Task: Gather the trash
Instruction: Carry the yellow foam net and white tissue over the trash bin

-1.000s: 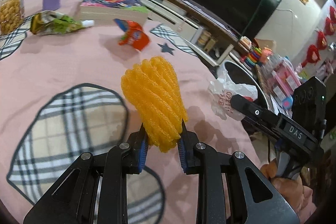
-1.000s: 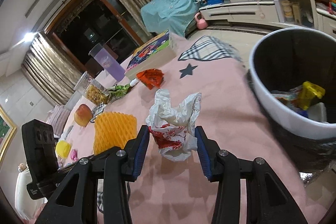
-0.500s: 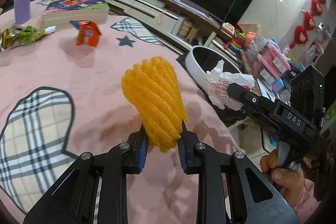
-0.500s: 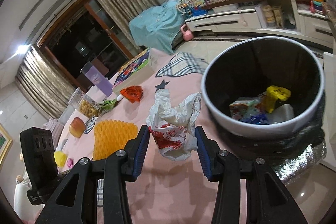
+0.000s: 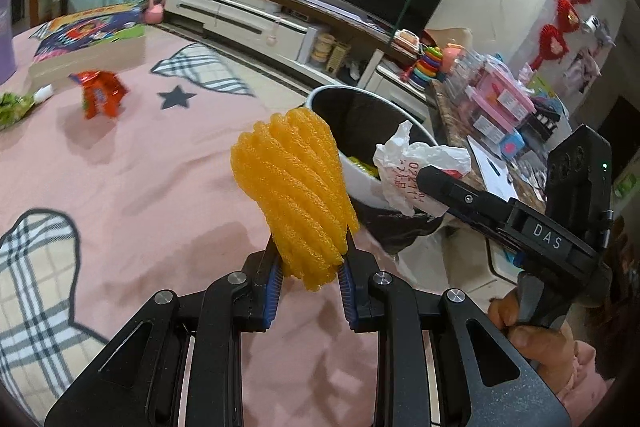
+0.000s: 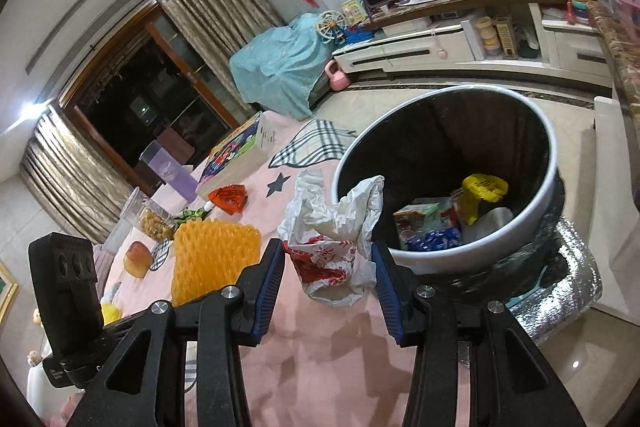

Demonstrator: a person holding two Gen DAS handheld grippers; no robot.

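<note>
Orange foam netting (image 5: pixel 294 195) sat clamped between the blue pads of your left gripper (image 5: pixel 310 283), held up over the pink tablecloth (image 5: pixel 152 167). To its right, your right gripper (image 6: pixel 330 277) was closed on a crumpled white plastic bag (image 6: pixel 332 235) with red print, just at the near rim of the white trash bin (image 6: pixel 476 251). Only your left view showed your hand (image 5: pixel 532 335) around the right tool's handle; only the right view looked down into the bin, where a yellow wrapper (image 6: pixel 482 189), a red-and-blue packet (image 6: pixel 428 229) and something white lay. Back on the table, an orange wrapper (image 5: pixel 100 93) and a green one (image 5: pixel 12 105) lay near a box (image 5: pixel 86 43).
</note>
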